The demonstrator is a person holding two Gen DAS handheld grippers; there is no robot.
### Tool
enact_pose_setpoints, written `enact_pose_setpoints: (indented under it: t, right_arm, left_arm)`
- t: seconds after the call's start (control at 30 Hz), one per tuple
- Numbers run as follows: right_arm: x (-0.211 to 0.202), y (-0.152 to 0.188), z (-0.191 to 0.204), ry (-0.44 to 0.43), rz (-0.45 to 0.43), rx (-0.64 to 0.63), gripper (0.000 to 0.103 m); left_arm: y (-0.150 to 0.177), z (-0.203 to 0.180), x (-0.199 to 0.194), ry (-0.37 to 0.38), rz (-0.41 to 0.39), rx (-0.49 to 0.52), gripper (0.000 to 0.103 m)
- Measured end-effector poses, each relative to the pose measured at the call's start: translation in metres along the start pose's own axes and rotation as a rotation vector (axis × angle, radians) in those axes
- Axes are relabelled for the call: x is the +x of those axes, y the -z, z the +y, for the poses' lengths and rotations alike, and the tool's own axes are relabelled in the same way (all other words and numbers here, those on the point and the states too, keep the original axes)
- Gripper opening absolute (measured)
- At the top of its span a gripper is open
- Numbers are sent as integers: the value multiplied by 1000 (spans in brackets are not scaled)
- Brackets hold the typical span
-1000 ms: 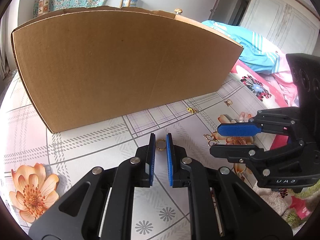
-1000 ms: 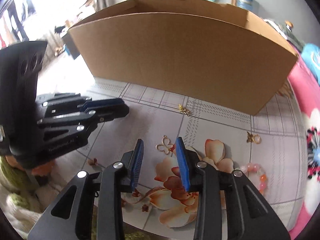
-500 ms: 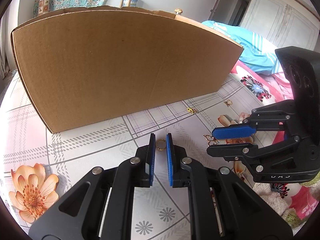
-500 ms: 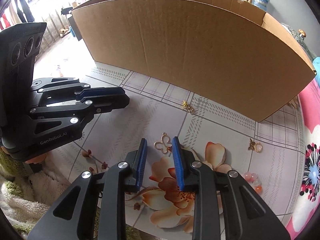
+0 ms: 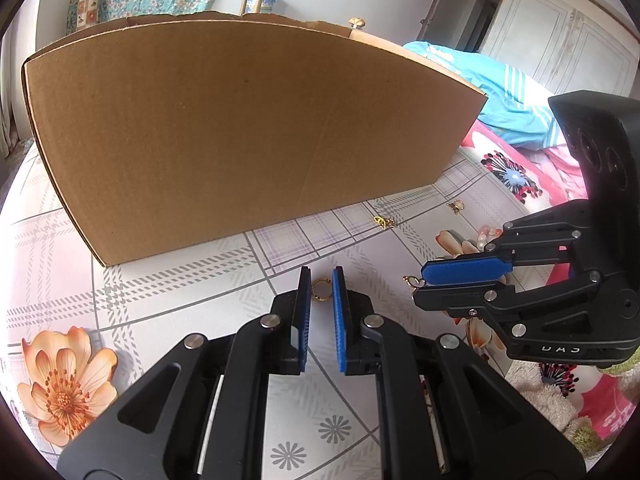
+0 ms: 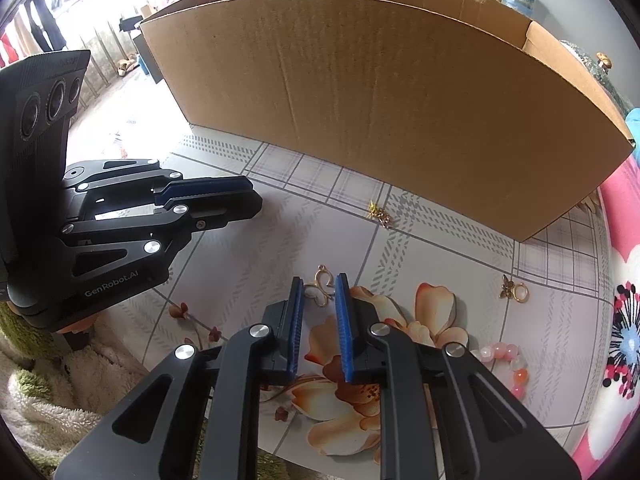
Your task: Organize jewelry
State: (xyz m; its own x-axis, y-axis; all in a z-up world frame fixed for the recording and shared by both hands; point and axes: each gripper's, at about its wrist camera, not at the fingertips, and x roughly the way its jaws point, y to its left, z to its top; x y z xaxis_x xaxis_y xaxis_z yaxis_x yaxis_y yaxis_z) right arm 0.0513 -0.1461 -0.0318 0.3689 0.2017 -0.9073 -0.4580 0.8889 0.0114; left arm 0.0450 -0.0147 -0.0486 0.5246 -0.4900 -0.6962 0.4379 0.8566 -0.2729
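Note:
A small gold ring (image 5: pixel 321 291) sits between the blue pads of my left gripper (image 5: pixel 322 280), which is shut on it just in front of the cardboard box (image 5: pixel 240 140). From the right wrist view this gripper (image 6: pixel 252 200) shows side-on at the left. My right gripper (image 6: pixel 319 290) points steeply down at the flowered tablecloth (image 6: pixel 420 240). Its jaws are closing around a gold butterfly pendant (image 6: pixel 320 286) lying flat between them, with a thin gap still showing at the wings. In the left wrist view the right gripper (image 5: pixel 420 284) has the pendant (image 5: pixel 411 280) peeking out at its tip.
A gold leaf charm (image 6: pixel 378 212) lies near the box wall (image 6: pixel 380 80). A bee charm with a ring (image 6: pixel 514 290) and a pink bead bracelet (image 6: pixel 508 360) lie to the right. A fluffy towel (image 6: pixel 40 400) lies at the near left edge. Bedding (image 5: pixel 512 96) is behind the box.
The right gripper's jaws have narrowed around the butterfly pendant, and it has tipped down and edged closer to it. The left gripper and its ring have not moved.

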Motion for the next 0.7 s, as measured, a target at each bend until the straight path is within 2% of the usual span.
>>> enact_pose_setpoints:
  t: [0.07, 0.1, 0.3, 0.43, 0.5, 0.53, 0.7]
  right_arm:
    - [-1, 1, 0, -3, -1, 0, 14]
    - [-2, 1, 0, -5, -3, 0, 9]
    - [-7, 1, 1, -10, -7, 3, 9]
    - [-10, -1, -1, -22, -10, 32, 13]
    - [-10, -2, -2, -19, -15, 37, 25]
    - [-9, -2, -1, -15, -13, 36, 27]
    - [-3, -1, 5, 32, -2, -7, 27]
  left_arm:
    - [0, 0, 0, 0, 0, 0, 10]
    - [0, 0, 0, 0, 0, 0, 10]
    - [0, 0, 0, 0, 0, 0, 10]
    - [0, 0, 0, 1, 0, -1, 10]
    - [0, 0, 0, 1, 0, -1, 10]
    - [0, 0, 0, 2, 0, -1, 10]
    - [0, 0, 0, 4, 0, -3, 10]
